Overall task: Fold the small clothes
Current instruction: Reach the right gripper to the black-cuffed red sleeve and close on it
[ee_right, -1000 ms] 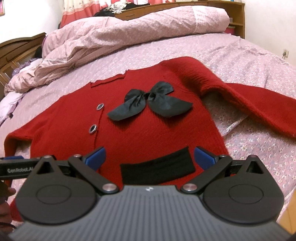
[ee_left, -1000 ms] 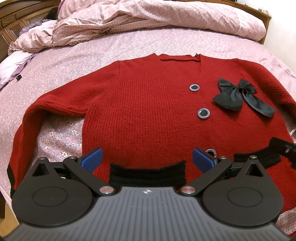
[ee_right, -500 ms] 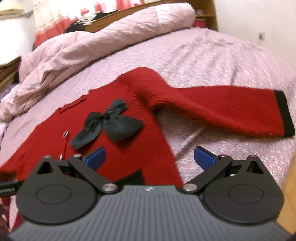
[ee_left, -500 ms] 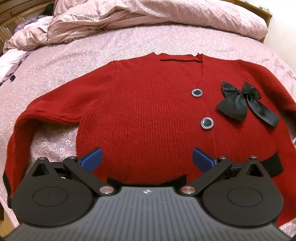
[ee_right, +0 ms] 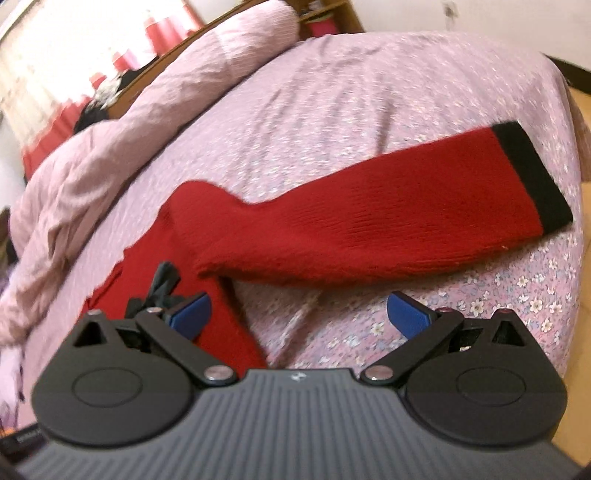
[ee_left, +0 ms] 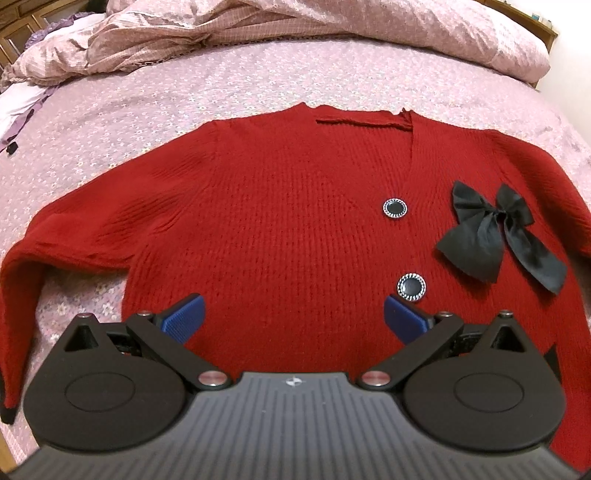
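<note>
A red knit cardigan (ee_left: 280, 221) lies flat, front up, on the bed, with a black bow (ee_left: 495, 240) and round dark buttons (ee_left: 394, 208). My left gripper (ee_left: 293, 319) is open and empty, low over the cardigan's lower front. Its left sleeve (ee_left: 22, 280) bends down toward the bed edge. My right gripper (ee_right: 299, 314) is open and empty, just in front of the right sleeve (ee_right: 369, 229), which stretches to the right and ends in a black cuff (ee_right: 532, 173). The bow (ee_right: 162, 288) shows partly behind the right gripper's left finger.
The bed has a pink floral sheet (ee_left: 147, 110). A rumpled pink duvet (ee_left: 295, 26) is piled along the far side and also shows in the right wrist view (ee_right: 147, 122). The bed's corner and wooden floor (ee_right: 580, 110) are at the right.
The left gripper has moved forward over the cardigan; the black hem has dropped out of its view. The right gripper has swung right, from the bow and hem to the right sleeve.
</note>
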`<state>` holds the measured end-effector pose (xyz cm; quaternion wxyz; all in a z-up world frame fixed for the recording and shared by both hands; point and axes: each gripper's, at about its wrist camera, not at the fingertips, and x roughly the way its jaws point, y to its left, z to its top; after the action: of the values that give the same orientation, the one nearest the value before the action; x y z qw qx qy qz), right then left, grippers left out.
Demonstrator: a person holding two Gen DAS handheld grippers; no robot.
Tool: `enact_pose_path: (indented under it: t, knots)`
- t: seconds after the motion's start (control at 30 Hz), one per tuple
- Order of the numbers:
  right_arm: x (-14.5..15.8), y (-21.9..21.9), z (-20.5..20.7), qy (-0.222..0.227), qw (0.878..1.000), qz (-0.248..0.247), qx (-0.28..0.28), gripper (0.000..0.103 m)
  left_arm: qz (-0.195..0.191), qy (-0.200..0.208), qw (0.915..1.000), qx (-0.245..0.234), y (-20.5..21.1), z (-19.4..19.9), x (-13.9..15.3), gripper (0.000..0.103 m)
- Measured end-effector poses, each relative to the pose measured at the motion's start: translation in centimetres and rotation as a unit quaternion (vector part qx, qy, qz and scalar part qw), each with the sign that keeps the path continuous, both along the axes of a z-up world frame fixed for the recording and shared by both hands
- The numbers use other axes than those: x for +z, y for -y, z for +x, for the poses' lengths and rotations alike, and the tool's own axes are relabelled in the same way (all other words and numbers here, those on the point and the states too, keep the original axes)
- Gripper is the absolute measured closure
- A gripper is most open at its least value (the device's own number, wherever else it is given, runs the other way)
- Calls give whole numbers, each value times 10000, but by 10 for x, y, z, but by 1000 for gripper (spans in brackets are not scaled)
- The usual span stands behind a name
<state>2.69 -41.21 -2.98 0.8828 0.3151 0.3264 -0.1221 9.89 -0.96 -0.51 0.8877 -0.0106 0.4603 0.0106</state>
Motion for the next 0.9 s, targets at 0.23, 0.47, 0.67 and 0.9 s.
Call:
enact_pose_path:
  t: [0.23,0.47,0.67,0.9]
  knots:
    - [-15,34,-16,281,9951,469,-828,0,110,-182,9998,3,9,17,-14,0]
    - [-34,73,-35,271,9837,773,-1602,0,189,-400,9990,9,16,23,-32,0]
    - [-48,89,-28,346,9779,950,-1832,0,118,-427,9990,61,14,25,-35,0]
    - [-51,94,-16,607,9752,993,-1885,0,142,-391,9991,98,15,25,-34,0]
